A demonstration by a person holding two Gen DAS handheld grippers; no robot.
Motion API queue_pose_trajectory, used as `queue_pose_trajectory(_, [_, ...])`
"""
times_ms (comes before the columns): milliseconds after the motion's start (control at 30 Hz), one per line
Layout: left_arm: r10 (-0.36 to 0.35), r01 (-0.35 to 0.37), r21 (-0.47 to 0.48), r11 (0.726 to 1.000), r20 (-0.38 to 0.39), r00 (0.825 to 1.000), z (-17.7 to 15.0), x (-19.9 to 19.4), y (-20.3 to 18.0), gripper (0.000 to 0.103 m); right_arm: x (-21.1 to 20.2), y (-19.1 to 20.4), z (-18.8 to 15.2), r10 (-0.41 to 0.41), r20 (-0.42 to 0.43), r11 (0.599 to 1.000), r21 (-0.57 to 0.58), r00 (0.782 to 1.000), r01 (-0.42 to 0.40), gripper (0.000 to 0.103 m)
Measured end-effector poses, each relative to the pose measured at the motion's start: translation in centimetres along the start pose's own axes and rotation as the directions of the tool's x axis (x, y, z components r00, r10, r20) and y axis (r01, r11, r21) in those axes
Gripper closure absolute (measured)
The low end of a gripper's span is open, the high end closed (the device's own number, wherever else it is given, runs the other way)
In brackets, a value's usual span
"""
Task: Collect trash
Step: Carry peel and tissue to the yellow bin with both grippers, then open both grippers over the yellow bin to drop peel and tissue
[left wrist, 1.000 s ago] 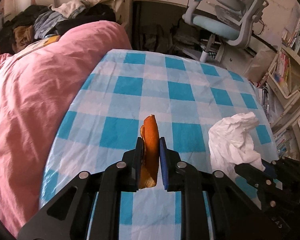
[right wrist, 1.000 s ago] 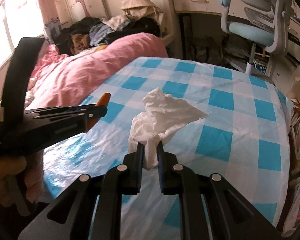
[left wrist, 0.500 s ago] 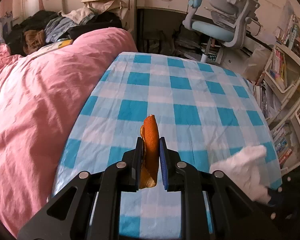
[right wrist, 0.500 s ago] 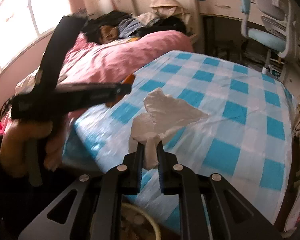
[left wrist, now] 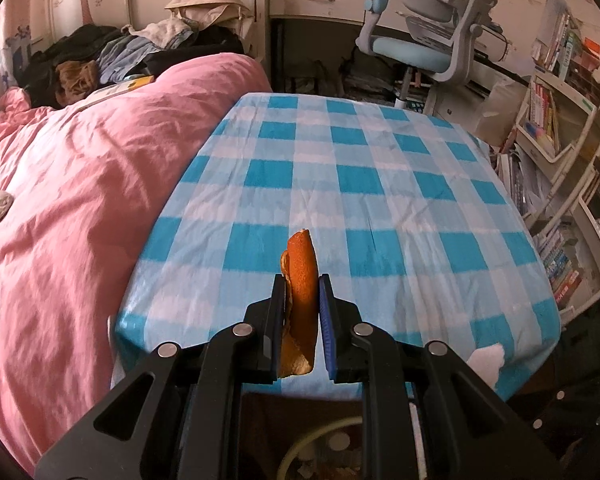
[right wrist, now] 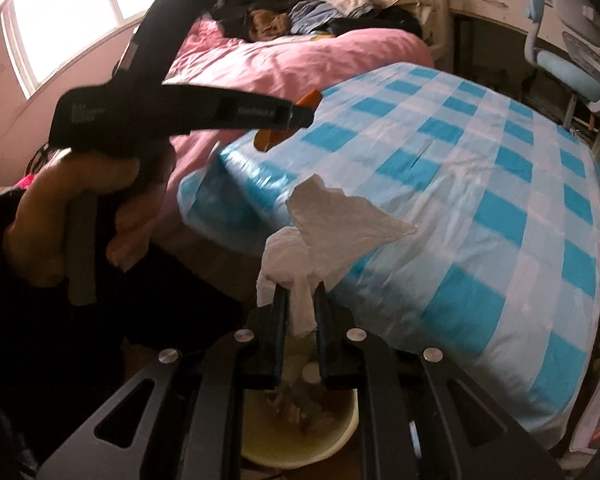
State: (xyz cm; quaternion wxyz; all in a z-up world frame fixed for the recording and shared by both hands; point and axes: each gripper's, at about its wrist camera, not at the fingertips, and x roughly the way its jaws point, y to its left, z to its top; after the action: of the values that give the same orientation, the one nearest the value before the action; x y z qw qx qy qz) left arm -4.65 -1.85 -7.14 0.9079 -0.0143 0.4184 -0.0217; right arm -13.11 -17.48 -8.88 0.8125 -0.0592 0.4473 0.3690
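- Left gripper [left wrist: 302,312] is clamped on an orange peel [left wrist: 299,280], held off the near edge of the checkered table [left wrist: 380,184].
- Right gripper [right wrist: 301,320] pinches a crumpled tissue [right wrist: 324,232] right above the trash bin [right wrist: 340,436] by that table.

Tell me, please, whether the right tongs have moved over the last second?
Yes: the right tongs with the tissue pulled back off the checked table, now above the bin.
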Motion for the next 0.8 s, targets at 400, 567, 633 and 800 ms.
queue_pose_trajectory(400, [-0.007,0.008,0.005,1.0,-0.031,0.999,-5.2,-2.9,0.1,0.087,0.7,3.6,-4.8,0.045,-0.155,0.996,-0.074,0.987,-0.057,0.089])
queue_pose_trajectory(567, [-0.016,0.017,0.014,1.0,-0.065,0.998,-7.7,-3.6,-0.4,0.087,0.2,3.4,-5.6,0.043,-0.147,0.998,-0.035,0.988,-0.049,0.082])
queue_pose_trajectory(633, [-0.016,0.018,0.023,1.0,-0.079,0.997,-8.7,-3.9,-0.6,0.087,-0.2,3.2,-5.7,0.05,-0.131,0.998,-0.018,0.99,-0.053,0.081])
queue_pose_trajectory(800, [-0.031,0.035,0.032,0.999,-0.118,0.993,-10.8,-4.3,-1.2,0.087,-1.3,3.3,-6.2,0.023,-0.087,1.0,0.003,0.996,-0.023,0.067])
